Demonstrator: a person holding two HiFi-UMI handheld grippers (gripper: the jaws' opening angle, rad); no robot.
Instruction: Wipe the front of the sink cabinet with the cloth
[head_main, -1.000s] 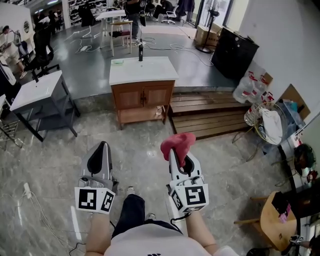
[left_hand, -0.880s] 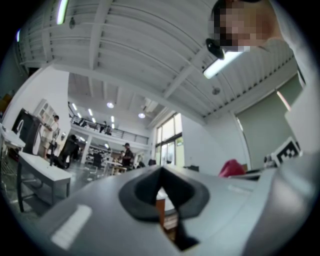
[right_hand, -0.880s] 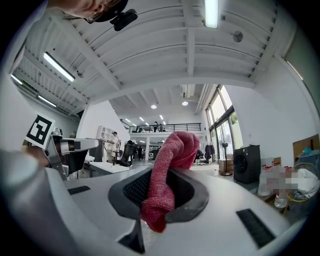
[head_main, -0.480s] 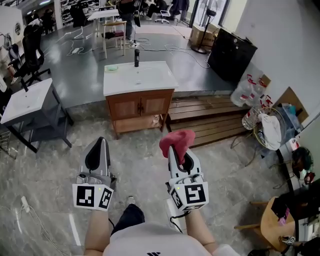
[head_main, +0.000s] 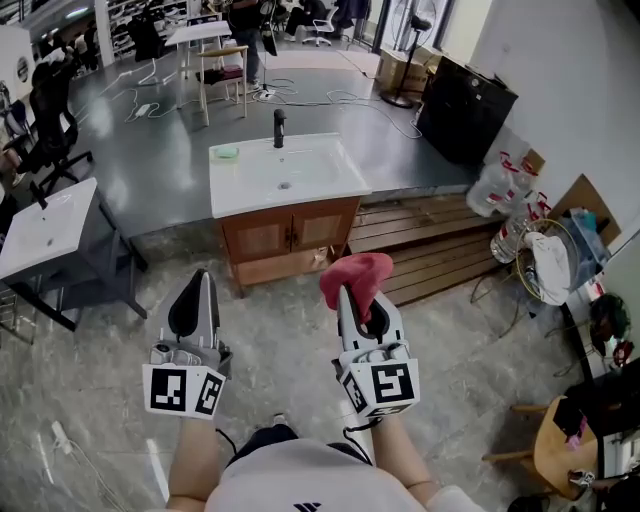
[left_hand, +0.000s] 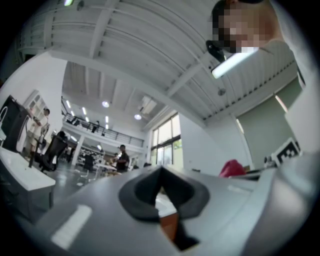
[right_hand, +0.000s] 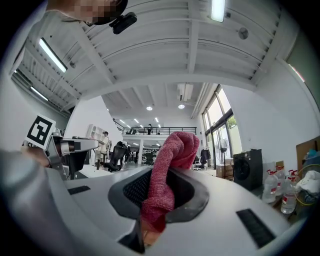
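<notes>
Looking steeply down from the person's head, two hand-held tongs reach forward over a grey marbled floor, one at lower left of the frame and one at lower centre. The right tongs are clamped on a red cloth. The right gripper view shows the cloth pinched low down between the two jaws, and its free end bunches up and flops over above the tips. The left tongs are closed together with nothing between them, only a thin slit showing in the left gripper view. The sink cabinet stands above them, in the upper middle of the frame and well apart from both tongs. It is a wooden unit with two doors meeting at the centre, and its white surface carries a basin and a dark tap. No wiping has begun, because the cloth is in the air and touches nothing but the tongs. The cloth looks like knitted or towelling fabric. It is probably light, soft and limp, so it should sag and fold instead of holding a shape. A grip on a thick bunch, like this one, seems safer than a grip on a thin edge that could slip free. The loose wad above the tips is the part that would meet the wood. The door fronts look hard and fixed, and the small handles at the centre seam might catch the fabric.
</notes>
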